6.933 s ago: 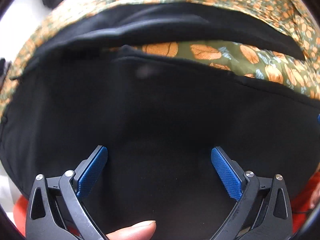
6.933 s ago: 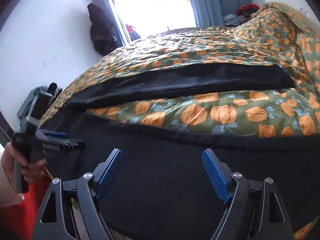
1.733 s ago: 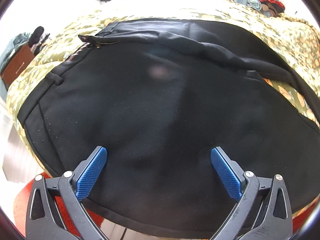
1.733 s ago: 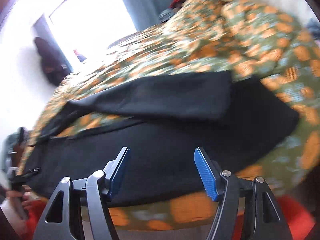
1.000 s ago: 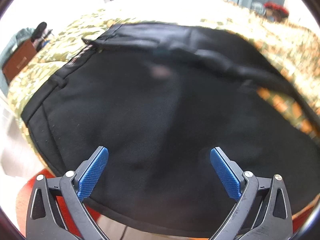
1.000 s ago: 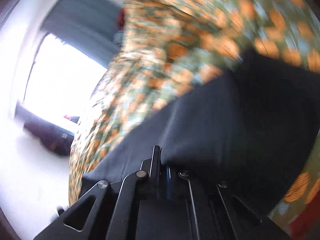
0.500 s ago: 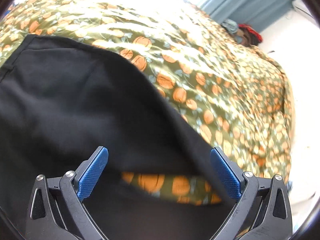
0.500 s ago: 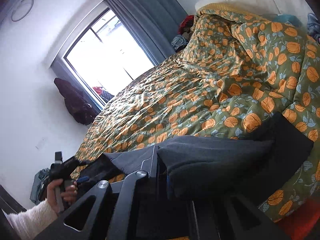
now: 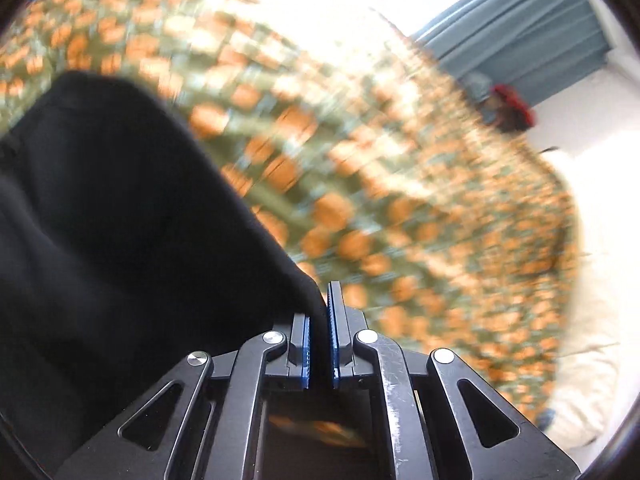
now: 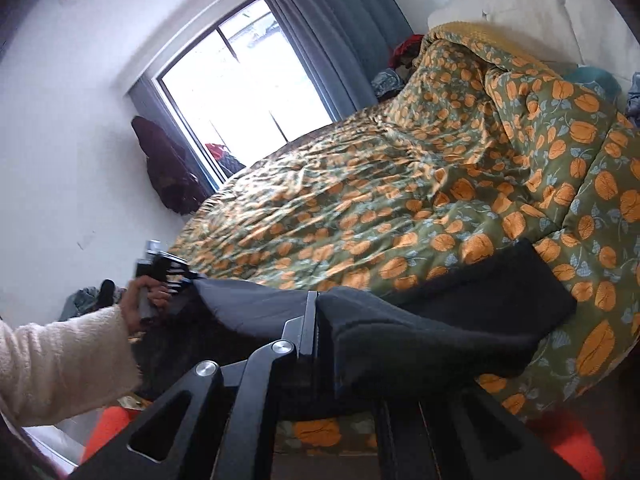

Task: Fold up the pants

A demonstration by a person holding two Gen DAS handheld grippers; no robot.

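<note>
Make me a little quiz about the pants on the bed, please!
1. True or false: the left gripper is shut on the black pants.
2. What lies under the pants? A) a wooden table B) a green bedspread with orange fruit C) a bare floor
3. Fill in: the right gripper is pinching the ____ too.

Key: 1 true; 2 B; 3 pants.

A bed under a pumpkin-print duvet carries black pants near its front edge, seemingly partly lifted.
</note>
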